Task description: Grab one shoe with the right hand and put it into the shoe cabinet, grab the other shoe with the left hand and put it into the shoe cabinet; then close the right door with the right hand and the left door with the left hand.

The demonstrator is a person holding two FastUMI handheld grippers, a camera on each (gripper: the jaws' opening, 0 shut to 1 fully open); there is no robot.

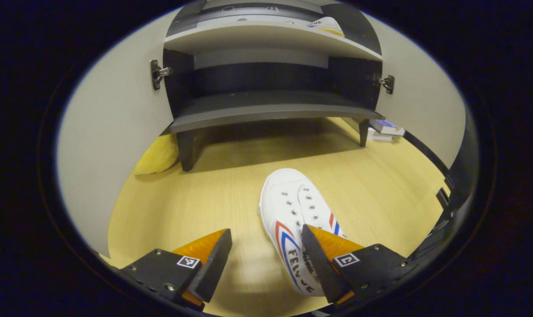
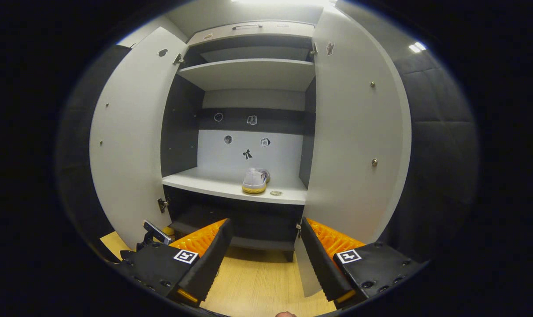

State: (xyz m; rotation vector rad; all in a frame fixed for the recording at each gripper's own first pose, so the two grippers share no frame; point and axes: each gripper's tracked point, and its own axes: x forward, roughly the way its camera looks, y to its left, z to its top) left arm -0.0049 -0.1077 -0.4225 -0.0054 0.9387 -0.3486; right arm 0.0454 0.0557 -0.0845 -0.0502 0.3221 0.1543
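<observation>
A white sneaker with red and blue stripes lies on the wooden floor, toe toward the cabinet. My left gripper hovers open just above its heel end; the right finger overlaps the shoe's side and the left finger stands over bare floor. In the right gripper view, the other white shoe sits on the cabinet's middle shelf, heel toward me. My right gripper is open and holds nothing, well back from the cabinet. Both doors, left and right, stand wide open.
A yellow object lies on the floor by the cabinet's left leg. A few flat boxes lie near its right leg. A black frame runs along the floor's right side. The lowest shelf is bare.
</observation>
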